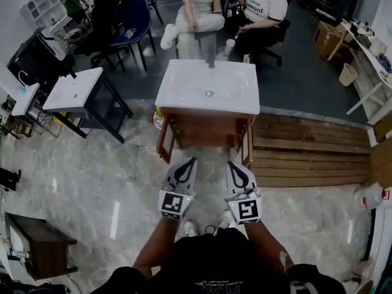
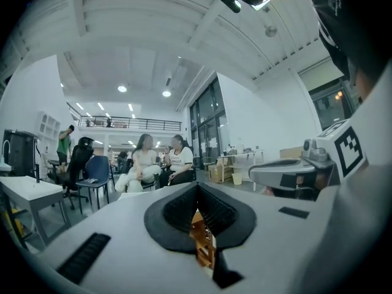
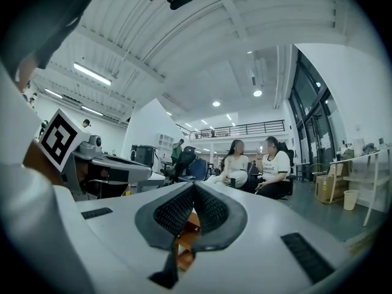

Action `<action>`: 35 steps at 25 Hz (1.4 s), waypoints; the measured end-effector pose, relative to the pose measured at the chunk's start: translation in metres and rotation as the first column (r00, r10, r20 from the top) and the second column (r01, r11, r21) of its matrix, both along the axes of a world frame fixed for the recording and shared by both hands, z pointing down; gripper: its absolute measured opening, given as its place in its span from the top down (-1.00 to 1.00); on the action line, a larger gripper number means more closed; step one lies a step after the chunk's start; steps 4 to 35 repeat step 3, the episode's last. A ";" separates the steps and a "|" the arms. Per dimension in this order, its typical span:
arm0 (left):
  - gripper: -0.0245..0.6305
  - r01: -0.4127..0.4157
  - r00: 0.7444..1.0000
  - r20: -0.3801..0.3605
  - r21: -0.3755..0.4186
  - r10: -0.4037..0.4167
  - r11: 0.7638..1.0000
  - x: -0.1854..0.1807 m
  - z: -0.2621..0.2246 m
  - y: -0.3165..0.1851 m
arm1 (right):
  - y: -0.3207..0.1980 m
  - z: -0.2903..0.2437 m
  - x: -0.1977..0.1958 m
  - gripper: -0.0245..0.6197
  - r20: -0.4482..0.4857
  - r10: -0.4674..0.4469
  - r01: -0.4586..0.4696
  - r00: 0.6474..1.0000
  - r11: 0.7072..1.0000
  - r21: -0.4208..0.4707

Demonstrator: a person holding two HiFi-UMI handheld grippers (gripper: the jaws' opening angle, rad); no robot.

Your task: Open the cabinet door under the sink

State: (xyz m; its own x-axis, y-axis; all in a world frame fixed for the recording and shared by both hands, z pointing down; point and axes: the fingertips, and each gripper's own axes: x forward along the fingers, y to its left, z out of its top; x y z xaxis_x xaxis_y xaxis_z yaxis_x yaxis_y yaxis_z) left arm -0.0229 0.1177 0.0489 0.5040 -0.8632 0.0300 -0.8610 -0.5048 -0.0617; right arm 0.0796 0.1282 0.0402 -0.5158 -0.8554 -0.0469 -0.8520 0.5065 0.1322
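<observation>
The wooden cabinet [image 1: 208, 131] under the white sink [image 1: 208, 86] stands ahead of me in the head view. Its left door [image 1: 165, 141] and right door [image 1: 247, 144] both hang swung outward. My left gripper [image 1: 190, 160] and right gripper [image 1: 233, 163] are held side by side in front of it, well apart from the doors. Both point level at the cabinet with nothing in them. In the left gripper view the left gripper [image 2: 197, 187] has its black pads together, and a sliver of brown wood shows past them. The right gripper [image 3: 192, 186] looks the same.
A second white sink on a black frame [image 1: 76, 90] stands to the left. Wooden plank decking [image 1: 312, 152] lies to the right of the cabinet. Two seated people [image 1: 233, 11] and chairs are behind the sink. A low dark table [image 1: 37, 244] sits at the near left.
</observation>
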 end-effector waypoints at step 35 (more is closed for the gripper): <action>0.86 -0.026 0.999 0.021 0.010 0.026 1.000 -0.008 0.013 0.020 | 0.019 0.014 -0.013 0.85 0.029 0.016 -0.016 0.999 1.000 0.007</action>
